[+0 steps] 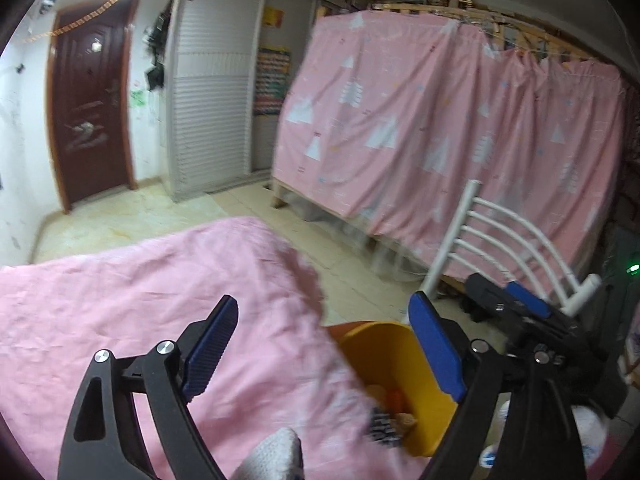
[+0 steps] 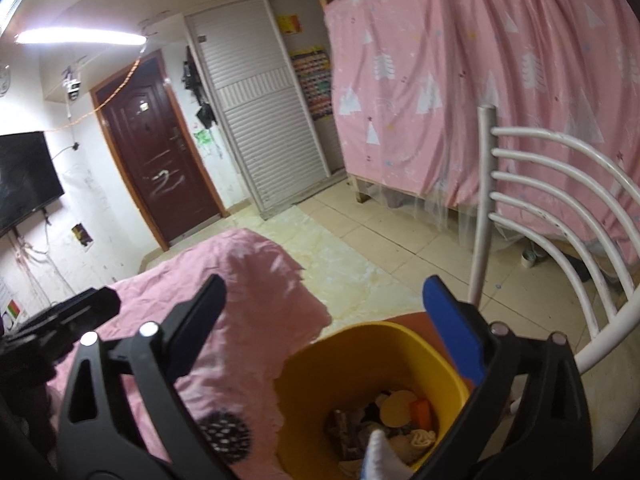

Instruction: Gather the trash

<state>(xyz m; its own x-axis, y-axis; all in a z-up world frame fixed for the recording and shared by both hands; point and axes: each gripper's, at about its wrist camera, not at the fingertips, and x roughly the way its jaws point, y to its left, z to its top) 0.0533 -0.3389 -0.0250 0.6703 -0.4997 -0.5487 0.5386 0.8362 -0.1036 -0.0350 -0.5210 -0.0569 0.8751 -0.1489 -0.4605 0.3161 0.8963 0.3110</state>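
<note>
Both grippers [image 1: 324,352] [image 2: 332,332] hang spread and empty above a yellow bin [image 2: 372,392] of light, soft scraps; grasp its stiff rim.

Right gripper [image 2: 324,320] jaws spread wide, nothing between the pads, hanging over the edge of a pink-covered surface [image 2: 224,320] and a yellow bin [image 2: 320,360]. Bin sits just beside the pink cloth, near a white slatted chair [image 2: 560,208] on the right. Bin holds mixed trash [image 2: 384,424]: pale round piece, orange bit, brownish scraps, crumpled light material. A dark dotted item [image 2: 226,432] lies on the cloth beside the bin rim. Left gripper [image 2: 60,320] shows at the left edge, jaw state not readable from here. Background: dark red door [image 2: 160,160], wall-mounted TV [image 2: 24,176], louvered wardrobe [image 2: 264,128], pink tree-print curtain [image 2: 480,80], tiled floor [image 2: 400,248].
</note>
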